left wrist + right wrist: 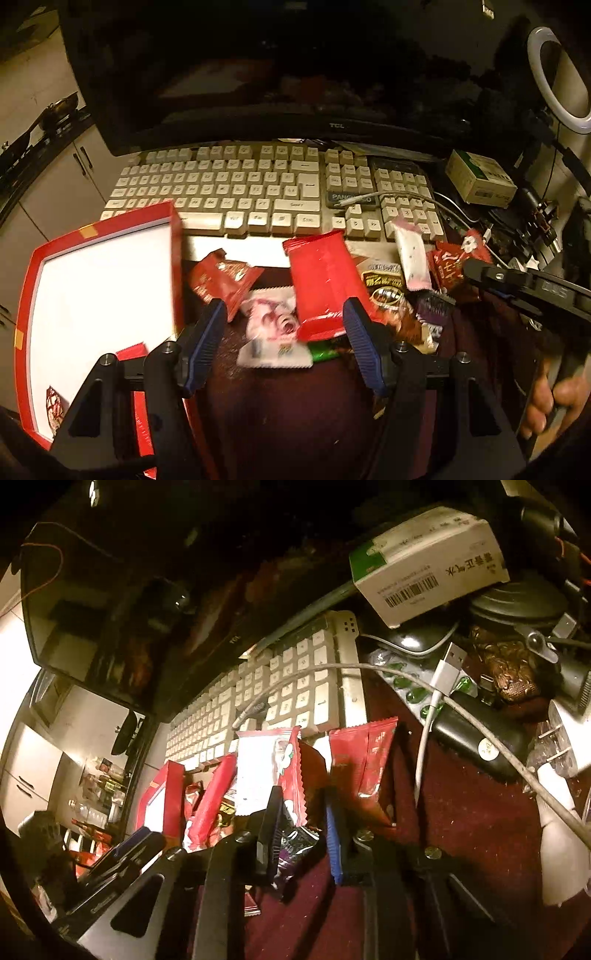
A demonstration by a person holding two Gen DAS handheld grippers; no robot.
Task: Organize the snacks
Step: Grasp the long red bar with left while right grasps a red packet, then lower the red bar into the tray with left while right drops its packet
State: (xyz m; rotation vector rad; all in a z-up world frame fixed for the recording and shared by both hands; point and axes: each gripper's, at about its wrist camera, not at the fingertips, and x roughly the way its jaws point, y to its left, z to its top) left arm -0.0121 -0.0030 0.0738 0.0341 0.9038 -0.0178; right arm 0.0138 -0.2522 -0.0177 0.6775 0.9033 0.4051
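Risk, judged only: red box at left of the left wrist view looks tilted and blurred, so could tip and spill. Snack pile lies at centre to right, before the keyboard. Left gripper spread wide, holding nothing; long red wrapper leans against the right finger and could slide off unpinched. In the right wrist view, right gripper half open around a purple packet; grasp not certain. Grey cable could snag.

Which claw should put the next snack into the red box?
Probably left. The left claw is open over the big red packet, right beside the red box. The right claw sits farther away.
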